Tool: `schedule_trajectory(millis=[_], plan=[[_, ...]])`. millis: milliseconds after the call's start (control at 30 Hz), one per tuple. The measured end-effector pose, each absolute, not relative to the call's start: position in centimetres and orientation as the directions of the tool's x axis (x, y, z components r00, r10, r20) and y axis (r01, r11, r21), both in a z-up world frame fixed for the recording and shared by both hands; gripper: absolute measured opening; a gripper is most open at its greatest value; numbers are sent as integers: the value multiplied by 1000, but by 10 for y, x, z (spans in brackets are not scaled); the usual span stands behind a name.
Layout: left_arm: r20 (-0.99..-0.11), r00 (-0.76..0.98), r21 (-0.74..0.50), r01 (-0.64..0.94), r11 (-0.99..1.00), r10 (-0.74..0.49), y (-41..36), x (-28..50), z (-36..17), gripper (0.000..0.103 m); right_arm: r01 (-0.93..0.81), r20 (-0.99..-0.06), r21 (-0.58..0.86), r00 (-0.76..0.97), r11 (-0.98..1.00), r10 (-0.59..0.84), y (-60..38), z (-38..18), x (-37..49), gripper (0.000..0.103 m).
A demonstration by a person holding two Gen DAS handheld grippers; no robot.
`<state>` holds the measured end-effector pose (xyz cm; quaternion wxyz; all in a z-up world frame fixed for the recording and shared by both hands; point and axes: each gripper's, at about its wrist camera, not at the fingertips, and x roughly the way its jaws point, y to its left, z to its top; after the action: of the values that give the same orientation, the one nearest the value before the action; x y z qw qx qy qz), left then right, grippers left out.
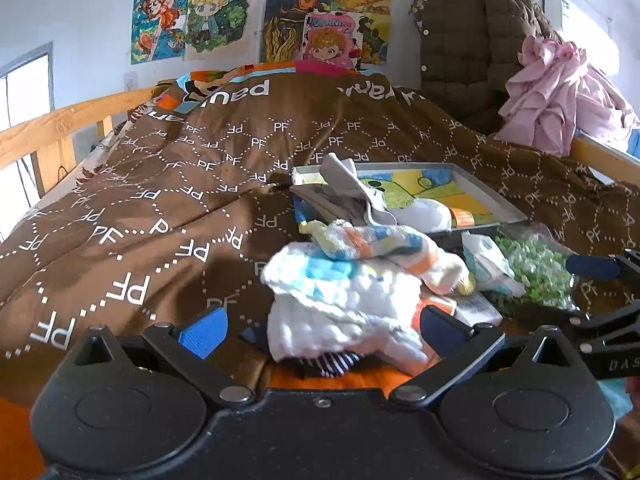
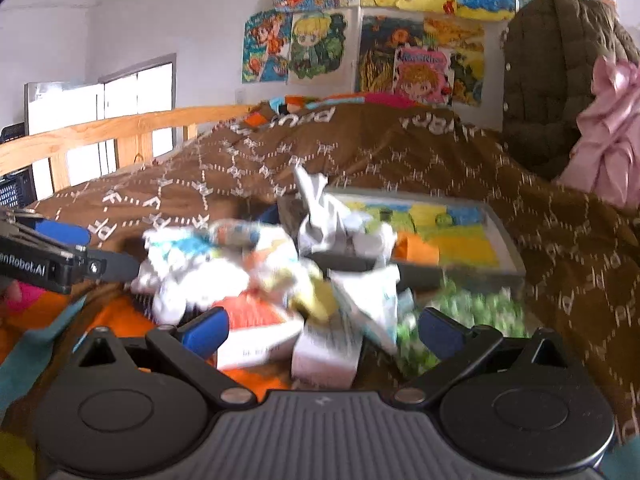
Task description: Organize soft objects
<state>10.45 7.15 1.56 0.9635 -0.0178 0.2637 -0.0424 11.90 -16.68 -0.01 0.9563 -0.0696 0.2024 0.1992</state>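
A heap of soft things lies on the brown quilt (image 1: 160, 208). My left gripper (image 1: 320, 328) is open, and a white fluffy cloth (image 1: 344, 308) sits between its blue pads (image 1: 204, 330). On top of that cloth rests a striped sock (image 1: 376, 246). Grey fabric (image 1: 348, 192) hangs over the edge of a grey tray (image 1: 492, 196). My right gripper (image 2: 322, 330) is open too, over blurred small boxes (image 2: 260, 328) and a tissue pack (image 2: 372, 300). It enters the left wrist view from the right (image 1: 588, 292). The left gripper (image 2: 92, 250) shows at the left of the right wrist view.
A clear bag of green pieces (image 1: 536, 268) lies right of the heap. A wooden bed rail (image 1: 60, 128) runs along the left. An olive padded coat (image 1: 472, 48) and pink clothing (image 1: 560, 92) hang at the back right. Drawings cover the wall (image 1: 260, 20).
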Motion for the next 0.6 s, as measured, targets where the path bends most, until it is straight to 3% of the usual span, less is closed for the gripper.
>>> schedule_trajectory(millis=[233, 600], plan=[[-530, 840, -91, 85, 992, -120, 95, 134, 14, 102, -419, -397, -34, 839, 907, 372, -144, 8, 166, 103], [-552, 786, -189, 208, 960, -279, 115, 180, -2, 102, -548, -449, -52, 760, 835, 470, -107, 2, 234, 100]])
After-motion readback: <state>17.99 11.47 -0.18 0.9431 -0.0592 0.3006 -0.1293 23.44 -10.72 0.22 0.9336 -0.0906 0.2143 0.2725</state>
